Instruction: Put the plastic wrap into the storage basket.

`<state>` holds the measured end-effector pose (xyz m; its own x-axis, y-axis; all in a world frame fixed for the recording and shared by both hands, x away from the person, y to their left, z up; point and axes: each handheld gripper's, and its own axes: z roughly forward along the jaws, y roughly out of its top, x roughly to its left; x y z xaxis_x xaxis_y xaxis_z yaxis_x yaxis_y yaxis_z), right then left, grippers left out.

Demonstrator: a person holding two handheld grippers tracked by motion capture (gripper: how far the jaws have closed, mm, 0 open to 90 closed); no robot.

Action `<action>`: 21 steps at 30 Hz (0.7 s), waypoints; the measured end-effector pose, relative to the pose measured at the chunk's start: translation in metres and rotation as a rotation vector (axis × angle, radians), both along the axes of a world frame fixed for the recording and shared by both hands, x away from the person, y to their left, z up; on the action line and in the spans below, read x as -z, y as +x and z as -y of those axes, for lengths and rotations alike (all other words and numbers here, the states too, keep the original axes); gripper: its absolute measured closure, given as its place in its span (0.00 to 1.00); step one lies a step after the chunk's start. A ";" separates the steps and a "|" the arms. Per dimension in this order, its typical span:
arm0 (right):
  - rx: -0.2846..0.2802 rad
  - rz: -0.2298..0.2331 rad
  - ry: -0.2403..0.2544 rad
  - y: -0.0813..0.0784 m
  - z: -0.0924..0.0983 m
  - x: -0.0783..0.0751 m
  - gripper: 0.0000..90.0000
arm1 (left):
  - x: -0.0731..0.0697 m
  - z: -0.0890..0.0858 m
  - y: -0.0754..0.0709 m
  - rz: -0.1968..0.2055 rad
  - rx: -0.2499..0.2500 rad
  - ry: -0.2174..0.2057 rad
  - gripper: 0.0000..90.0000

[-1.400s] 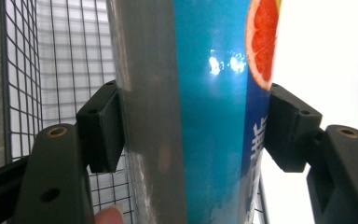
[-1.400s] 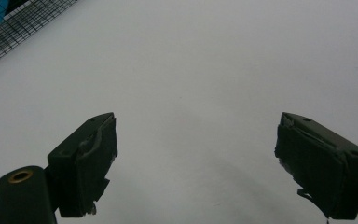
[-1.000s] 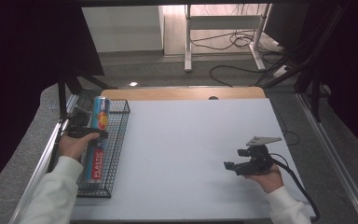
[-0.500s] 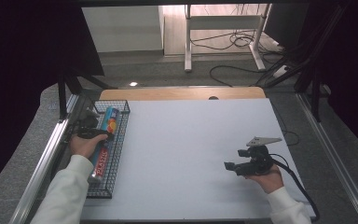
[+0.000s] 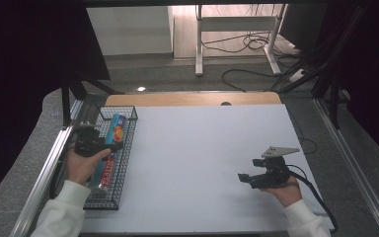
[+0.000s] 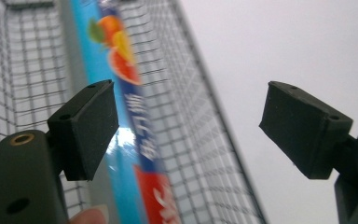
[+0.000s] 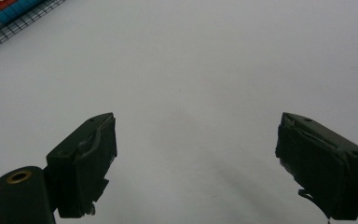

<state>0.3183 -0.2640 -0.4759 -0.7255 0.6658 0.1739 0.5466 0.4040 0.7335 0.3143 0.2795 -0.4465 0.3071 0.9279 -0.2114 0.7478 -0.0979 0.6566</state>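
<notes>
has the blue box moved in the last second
Yes. The blue box was raised in the left gripper above the basket; now it lies down inside the basket along its far part, and the fingers stand open.

Evenly lit white tabletop (image 5: 202, 148), dark surroundings. Glare patch on blurred box (image 6: 126, 140). Soft shadow under right tongs (image 7: 196, 168). Left gripper view out of focus.

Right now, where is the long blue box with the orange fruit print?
In the high view, the long blue box lies lengthwise in the black wire basket at the table's left edge, beside the left gripper.
</notes>
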 end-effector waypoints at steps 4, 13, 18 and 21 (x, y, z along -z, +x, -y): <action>-0.008 0.018 0.006 -0.003 0.000 -0.001 0.13 | -0.003 0.023 -0.039 0.069 0.122 0.041 0.22; -0.033 0.075 -0.047 -0.008 -0.002 0.002 0.11 | 0.010 0.084 -0.081 0.113 0.297 0.021 0.22; -0.046 0.089 -0.098 -0.012 -0.001 0.011 0.10 | 0.026 0.105 -0.077 0.100 0.321 0.048 0.22; -0.043 0.093 -0.092 -0.012 0.000 0.013 0.10 | 0.030 0.107 -0.077 0.103 0.318 0.039 0.22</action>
